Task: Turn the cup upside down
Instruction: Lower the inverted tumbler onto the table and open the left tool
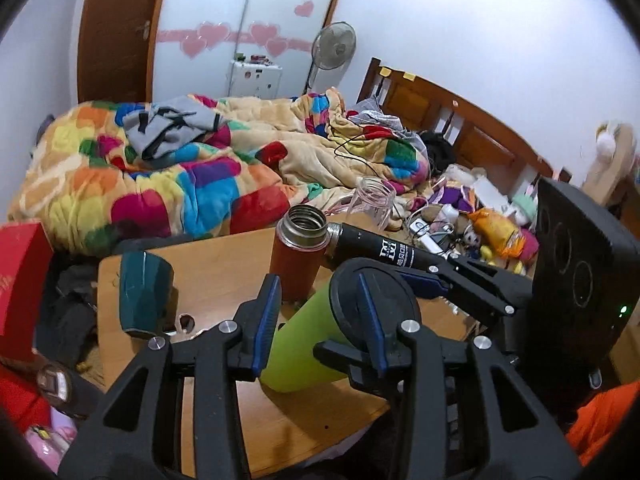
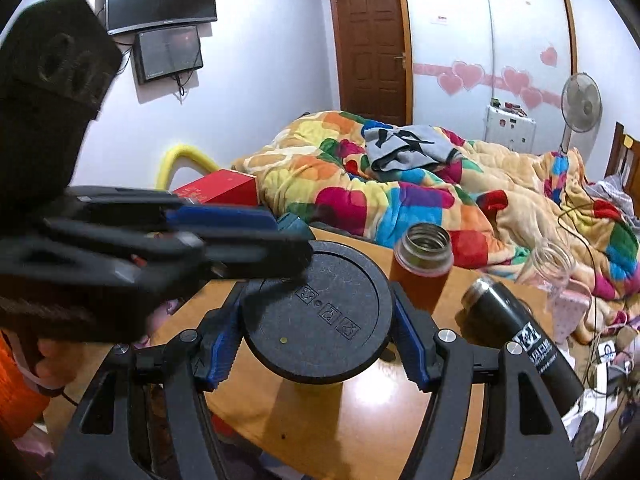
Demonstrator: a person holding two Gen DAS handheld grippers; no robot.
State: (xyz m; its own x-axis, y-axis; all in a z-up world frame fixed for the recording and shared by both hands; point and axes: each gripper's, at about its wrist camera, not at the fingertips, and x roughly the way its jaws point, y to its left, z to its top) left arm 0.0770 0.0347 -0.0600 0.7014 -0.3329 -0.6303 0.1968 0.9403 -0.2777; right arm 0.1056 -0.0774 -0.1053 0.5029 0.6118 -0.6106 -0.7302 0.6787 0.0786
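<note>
The green cup (image 1: 304,344) leans over the table (image 1: 224,268), the right gripper (image 2: 316,344) clamped on its black lid, the left gripper (image 1: 320,320) spread around it, so I judge the flip midway, needing further rotation.

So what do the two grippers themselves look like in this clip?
Both match: the left gripper and right gripper have black plastic frames with triangular cutouts, silver bolts and ridged blue pads. Each has a black block behind it; the right's shows a green light. An orange sleeve shows.

Left wrist view looked close over the table (image 1: 224,272) toward the far bed (image 1: 168,176), right wrist view likewise (image 2: 360,408), both shared the black lid (image 1: 376,300).
</note>
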